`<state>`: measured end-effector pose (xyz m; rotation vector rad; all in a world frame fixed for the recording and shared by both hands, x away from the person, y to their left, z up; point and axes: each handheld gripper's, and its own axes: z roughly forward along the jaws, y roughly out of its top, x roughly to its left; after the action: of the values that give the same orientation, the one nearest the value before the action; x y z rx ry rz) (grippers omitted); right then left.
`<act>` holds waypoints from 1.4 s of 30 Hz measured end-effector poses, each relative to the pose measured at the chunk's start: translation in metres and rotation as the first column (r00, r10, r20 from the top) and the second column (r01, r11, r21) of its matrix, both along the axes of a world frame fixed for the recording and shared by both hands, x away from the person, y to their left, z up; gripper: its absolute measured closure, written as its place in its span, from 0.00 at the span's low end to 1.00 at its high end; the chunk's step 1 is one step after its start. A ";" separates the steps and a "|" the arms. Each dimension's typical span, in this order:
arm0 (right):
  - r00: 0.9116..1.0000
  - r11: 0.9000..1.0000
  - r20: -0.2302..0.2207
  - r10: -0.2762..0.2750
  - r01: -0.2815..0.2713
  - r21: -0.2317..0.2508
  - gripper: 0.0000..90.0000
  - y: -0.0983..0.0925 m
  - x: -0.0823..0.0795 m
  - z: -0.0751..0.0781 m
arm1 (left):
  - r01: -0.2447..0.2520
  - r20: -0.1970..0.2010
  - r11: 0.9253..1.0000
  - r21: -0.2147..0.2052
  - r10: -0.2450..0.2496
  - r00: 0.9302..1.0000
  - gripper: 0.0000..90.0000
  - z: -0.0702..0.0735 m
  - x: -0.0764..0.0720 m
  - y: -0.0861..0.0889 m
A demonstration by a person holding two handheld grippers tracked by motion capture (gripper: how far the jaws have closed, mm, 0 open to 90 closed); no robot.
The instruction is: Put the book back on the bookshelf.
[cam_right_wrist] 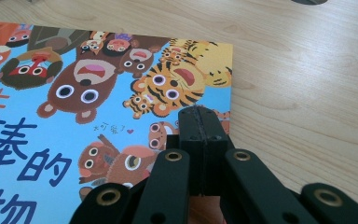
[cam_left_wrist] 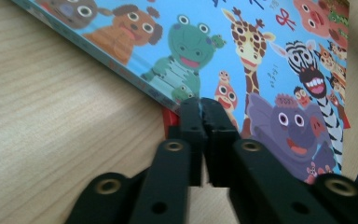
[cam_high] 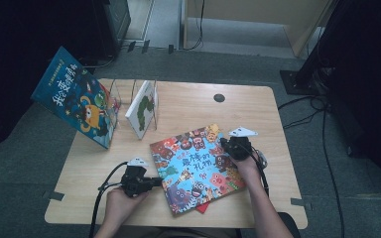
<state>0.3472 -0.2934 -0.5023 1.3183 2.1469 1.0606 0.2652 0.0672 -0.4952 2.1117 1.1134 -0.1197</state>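
Observation:
A blue picture book (cam_high: 196, 166) with cartoon animals on its cover lies flat on the wooden table (cam_high: 258, 114), tilted a little. A red book (cam_high: 203, 208) peeks out from under its near edge. My left gripper (cam_high: 159, 181) is shut, and its tips touch the book's left edge. In the left gripper view the tips of this gripper (cam_left_wrist: 203, 105) meet over the cover's edge (cam_left_wrist: 261, 56), beside a sliver of the red book (cam_left_wrist: 169, 116). My right gripper (cam_high: 224, 143) is shut, with its tips over the book's right side. In the right gripper view that gripper (cam_right_wrist: 200, 112) sits beside the tiger on the cover (cam_right_wrist: 51, 93).
A large blue book (cam_high: 77, 96) leans upright at the table's far left corner. A white book with a green caterpillar (cam_high: 143, 106) stands in a wire rack (cam_high: 121, 94) beside it. A round black hole (cam_high: 219, 97) marks the tabletop at the back. Cables trail across the floor to the right.

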 end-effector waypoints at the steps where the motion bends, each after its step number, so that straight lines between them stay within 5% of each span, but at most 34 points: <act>1: 1.000 1.000 -0.004 -0.001 0.001 0.004 1.00 0.000 0.000 0.000 | 0.005 -0.004 1.000 0.007 -0.005 1.000 0.94 0.000 0.002 0.001; 6: 1.000 1.000 -0.004 0.002 -0.002 0.021 0.96 -0.002 -0.004 0.004 | -0.003 0.020 0.999 0.037 0.002 1.000 0.85 0.005 0.012 0.007; 14: 1.000 0.999 -0.028 0.012 -0.011 0.035 0.78 -0.005 -0.012 0.003 | -0.027 0.005 1.000 0.009 0.027 1.000 0.57 0.007 0.033 0.018; 20: 0.999 0.999 -0.036 0.023 -0.021 0.042 0.63 -0.010 -0.024 0.002 | -0.017 0.014 0.999 0.031 0.016 1.000 0.49 0.007 0.047 0.018; 42: 0.999 0.999 -0.038 0.011 -0.009 0.043 0.75 -0.028 -0.062 0.001 | -0.018 0.056 0.998 0.056 0.015 0.998 0.51 0.015 0.089 0.019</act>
<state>0.2851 -0.3211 -0.5009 1.3590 2.1721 1.0999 0.3546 0.0858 -0.4804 2.1422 1.1125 -0.0213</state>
